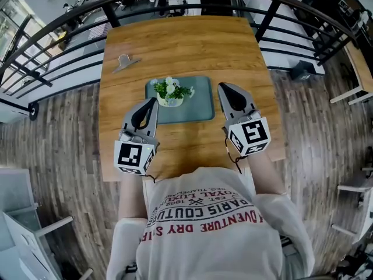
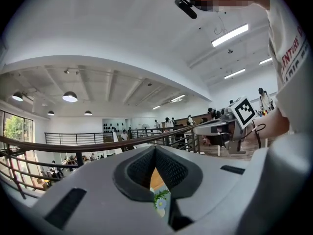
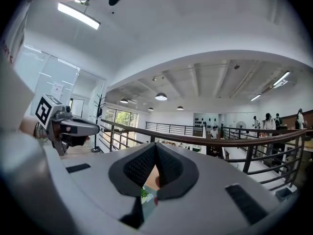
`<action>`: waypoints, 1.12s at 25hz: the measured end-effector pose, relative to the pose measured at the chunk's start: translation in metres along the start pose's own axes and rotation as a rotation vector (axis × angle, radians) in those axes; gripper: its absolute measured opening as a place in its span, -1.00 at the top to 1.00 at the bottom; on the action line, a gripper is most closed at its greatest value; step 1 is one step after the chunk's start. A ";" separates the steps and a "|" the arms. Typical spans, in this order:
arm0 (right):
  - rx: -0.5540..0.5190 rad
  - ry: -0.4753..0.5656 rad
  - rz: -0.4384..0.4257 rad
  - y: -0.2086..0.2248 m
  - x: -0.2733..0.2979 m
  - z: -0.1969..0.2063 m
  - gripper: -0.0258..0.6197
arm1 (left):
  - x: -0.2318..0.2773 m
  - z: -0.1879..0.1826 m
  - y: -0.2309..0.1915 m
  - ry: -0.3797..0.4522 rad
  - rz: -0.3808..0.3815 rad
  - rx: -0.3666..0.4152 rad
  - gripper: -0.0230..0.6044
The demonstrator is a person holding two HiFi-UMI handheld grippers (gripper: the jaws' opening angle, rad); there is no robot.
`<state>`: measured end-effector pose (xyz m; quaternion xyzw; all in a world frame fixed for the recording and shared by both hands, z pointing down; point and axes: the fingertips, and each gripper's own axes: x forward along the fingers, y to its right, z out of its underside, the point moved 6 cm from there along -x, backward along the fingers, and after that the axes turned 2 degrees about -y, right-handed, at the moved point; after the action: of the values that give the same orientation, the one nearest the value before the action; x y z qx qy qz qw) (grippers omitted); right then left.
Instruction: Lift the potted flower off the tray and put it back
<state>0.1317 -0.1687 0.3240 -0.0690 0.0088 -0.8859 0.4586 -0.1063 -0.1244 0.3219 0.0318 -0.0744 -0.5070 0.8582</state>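
Left tool and right tool hover shut and empty near me, potted flower standing on the tray, left end, so no lift in hand, I reckon; next means opening up and reaching in.

Potted flower standing on its tray, centre of the head view.
The potted flower is a small pale pot with green leaves and white blossoms. It stands upright on the left half of the tray. The tray is a grey-green rectangle with rounded corners, lying flat on the wooden table, with its long side running across the frame.
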 end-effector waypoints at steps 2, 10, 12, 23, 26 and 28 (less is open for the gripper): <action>-0.004 0.001 -0.007 -0.003 -0.001 -0.002 0.84 | -0.002 -0.001 -0.001 0.000 -0.008 -0.013 0.89; -0.015 0.003 -0.040 -0.013 -0.003 -0.002 0.84 | -0.005 -0.002 0.001 -0.004 -0.018 -0.023 0.89; -0.019 0.005 -0.044 -0.013 -0.003 -0.003 0.84 | -0.004 -0.003 0.001 -0.002 -0.017 -0.022 0.89; -0.010 0.010 -0.031 -0.011 -0.002 -0.003 0.84 | -0.002 -0.005 0.003 -0.009 -0.018 -0.020 0.89; -0.002 0.010 -0.023 -0.009 0.000 -0.002 0.84 | -0.001 -0.003 0.002 -0.024 -0.014 -0.021 0.89; 0.000 0.009 -0.023 -0.010 0.001 -0.002 0.84 | -0.001 -0.002 0.002 -0.031 -0.012 -0.021 0.89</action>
<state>0.1230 -0.1639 0.3225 -0.0649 0.0099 -0.8913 0.4486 -0.1047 -0.1231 0.3200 0.0153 -0.0820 -0.5132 0.8542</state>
